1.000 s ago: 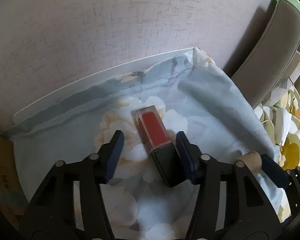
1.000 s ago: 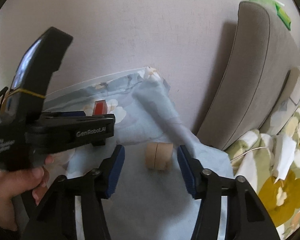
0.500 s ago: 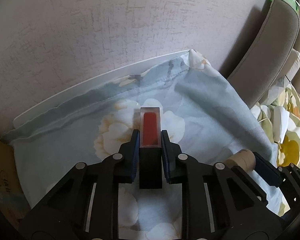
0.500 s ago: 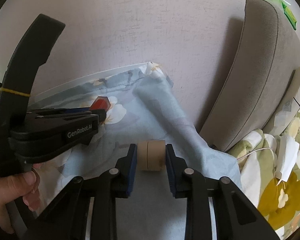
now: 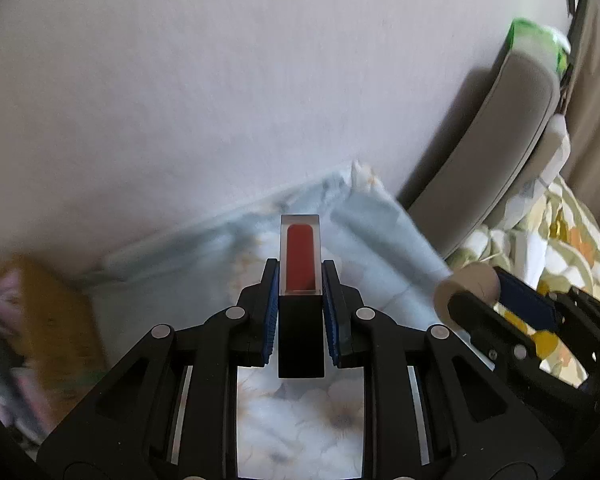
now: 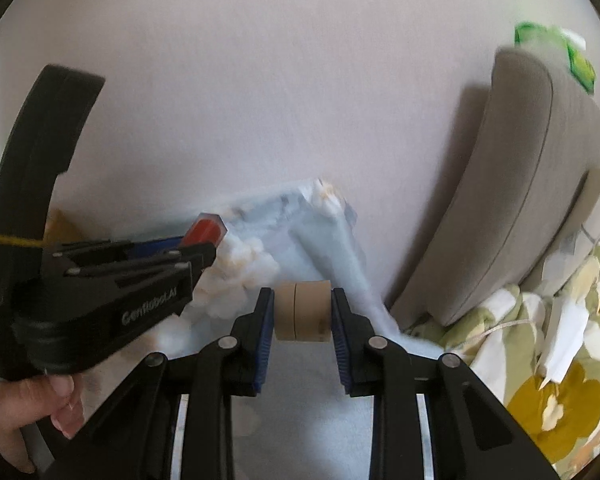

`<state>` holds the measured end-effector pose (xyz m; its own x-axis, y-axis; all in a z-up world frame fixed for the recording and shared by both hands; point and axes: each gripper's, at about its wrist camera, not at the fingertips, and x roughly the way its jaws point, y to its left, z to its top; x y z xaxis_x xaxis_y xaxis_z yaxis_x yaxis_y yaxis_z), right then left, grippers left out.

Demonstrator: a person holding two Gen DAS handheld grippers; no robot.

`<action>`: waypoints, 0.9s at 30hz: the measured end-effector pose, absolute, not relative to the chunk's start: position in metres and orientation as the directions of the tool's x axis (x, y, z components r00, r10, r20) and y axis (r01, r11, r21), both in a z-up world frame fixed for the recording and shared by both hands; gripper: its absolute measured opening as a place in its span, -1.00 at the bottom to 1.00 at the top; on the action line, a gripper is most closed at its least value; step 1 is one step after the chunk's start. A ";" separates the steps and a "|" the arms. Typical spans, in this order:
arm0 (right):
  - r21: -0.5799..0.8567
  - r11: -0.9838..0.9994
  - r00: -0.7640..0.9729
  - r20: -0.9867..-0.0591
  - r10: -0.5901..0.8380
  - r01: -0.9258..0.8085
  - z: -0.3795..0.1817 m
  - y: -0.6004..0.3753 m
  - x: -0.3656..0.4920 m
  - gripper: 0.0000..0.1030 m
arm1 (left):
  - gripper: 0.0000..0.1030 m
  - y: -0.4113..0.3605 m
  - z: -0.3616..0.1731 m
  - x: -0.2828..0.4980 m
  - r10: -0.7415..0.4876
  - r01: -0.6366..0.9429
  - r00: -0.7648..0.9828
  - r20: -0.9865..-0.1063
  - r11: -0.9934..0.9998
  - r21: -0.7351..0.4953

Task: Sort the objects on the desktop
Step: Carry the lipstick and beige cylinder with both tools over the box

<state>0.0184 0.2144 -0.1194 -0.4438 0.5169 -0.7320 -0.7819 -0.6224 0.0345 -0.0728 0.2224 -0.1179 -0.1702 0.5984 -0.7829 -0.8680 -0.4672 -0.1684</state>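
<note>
My left gripper point(image 5: 300, 280) is shut on a lip-gloss tube point(image 5: 300, 264) with a clear red body and a black cap, held above the pale blue flowered cloth point(image 5: 300, 432). The tube's red end also shows in the right wrist view point(image 6: 204, 230), sticking out of the left gripper point(image 6: 208, 256). My right gripper point(image 6: 302, 312) is shut on a small tan cylinder point(image 6: 302, 312) and holds it off the cloth point(image 6: 300, 400). The cylinder also shows in the left wrist view point(image 5: 468, 286), at the right.
A grey padded headboard point(image 6: 512, 184) leans against the wall at the right, with a green-and-white pack point(image 6: 556, 52) on top. A yellow flowered quilt point(image 6: 540, 380) lies at the right. A blurred yellow-brown box point(image 5: 48, 320) stands at the left.
Both grippers were open around their objects, then closed on them. Since then both have lifted their objects off the cloth, and the views have tilted up toward the wall.
</note>
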 end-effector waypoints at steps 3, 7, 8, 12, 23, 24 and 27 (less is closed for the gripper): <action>0.024 -0.657 -0.472 -0.715 0.515 -0.753 -0.090 0.208 0.008 -0.50 | -0.65 0.200 -0.099 -0.086 0.617 -0.856 -0.195 -0.762 -0.486 -0.174; 0.012 -0.711 -0.516 -0.696 0.499 -0.703 -0.058 0.195 -0.013 -0.50 | -0.65 0.173 -0.067 -0.102 0.635 -0.832 -0.251 -0.730 -0.527 -0.172; 0.009 -0.731 -0.535 -0.689 0.490 -0.682 -0.048 0.190 -0.022 -0.50 | -0.65 0.159 -0.055 -0.108 0.637 -0.826 -0.263 -0.724 -0.537 -0.172; -0.007 -0.793 -0.583 -0.674 0.453 -0.609 -0.026 0.172 -0.055 -0.50 | -0.65 0.119 -0.036 -0.132 0.629 -0.786 -0.325 -0.706 -0.595 -0.168; 0.029 -0.923 -0.679 -0.686 0.262 -0.384 -0.015 0.100 -0.168 -0.50 | -0.65 -0.017 -0.026 -0.206 0.524 -0.618 -0.485 -0.700 -0.772 -0.150; 0.034 -0.929 -0.682 -0.689 0.246 -0.369 -0.017 0.094 -0.177 -0.50 | -0.65 -0.032 -0.027 -0.211 0.511 -0.602 -0.494 -0.703 -0.785 -0.148; 0.051 -0.944 -0.684 -0.702 0.198 -0.326 -0.025 0.075 -0.203 -0.50 | -0.65 -0.057 -0.037 -0.229 0.474 -0.558 -0.509 -0.718 -0.817 -0.144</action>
